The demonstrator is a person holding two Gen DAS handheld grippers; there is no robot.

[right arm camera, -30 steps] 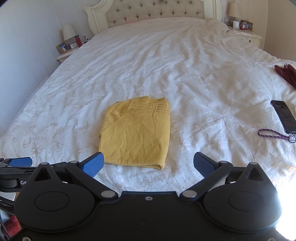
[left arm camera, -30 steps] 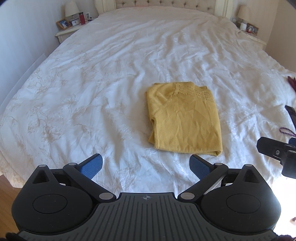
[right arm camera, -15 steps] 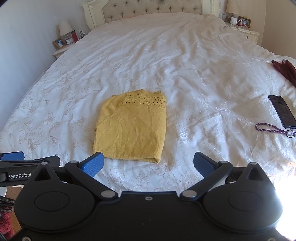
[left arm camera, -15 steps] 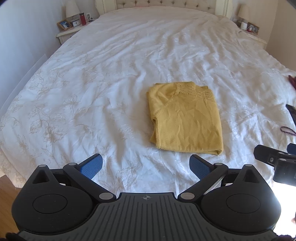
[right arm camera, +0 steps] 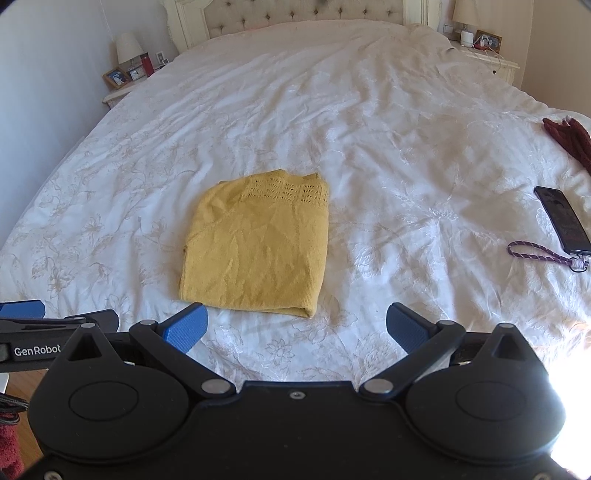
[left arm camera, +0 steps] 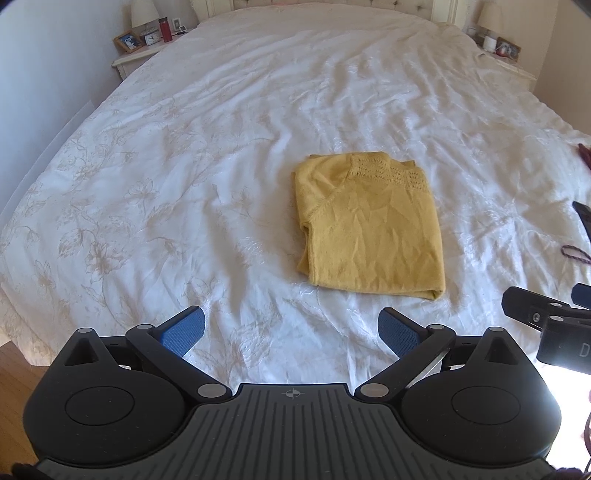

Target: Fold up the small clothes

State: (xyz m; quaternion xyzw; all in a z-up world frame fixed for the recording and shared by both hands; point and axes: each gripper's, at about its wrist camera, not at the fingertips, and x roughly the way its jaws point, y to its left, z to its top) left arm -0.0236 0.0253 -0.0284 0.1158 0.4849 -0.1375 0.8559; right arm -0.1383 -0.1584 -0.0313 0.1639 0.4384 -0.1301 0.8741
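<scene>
The yellow knit garment (left arm camera: 369, 225) lies folded into a compact rectangle on the white embroidered bedspread (left arm camera: 184, 184), with its openwork yoke on the edge toward the tufted headboard (right arm camera: 295, 16) and a folded edge facing the grippers. The left gripper (left arm camera: 291, 330) is positioned short of the garment's near edge and offset toward its left side; its blue-padded fingers (left arm camera: 183, 332) are spread wide apart and hold nothing. The right gripper (right arm camera: 297, 326) is positioned just short of the garment's near edge, toward its right side; its fingers (right arm camera: 408, 328) are likewise spread wide and empty. Neither gripper contacts the garment. To the right of the garment, well apart from it, a dark phone (right arm camera: 561, 219) lies on the bedspread with a purple wrist strap (right arm camera: 535, 253) attached at its near end. Beyond the phone, a dark red knitted item (right arm camera: 570, 138) lies at the bedspread's right margin. Far left of the garment, beside the headboard, stands a nightstand (right arm camera: 118, 92) carrying a lamp (right arm camera: 127, 48).
</scene>
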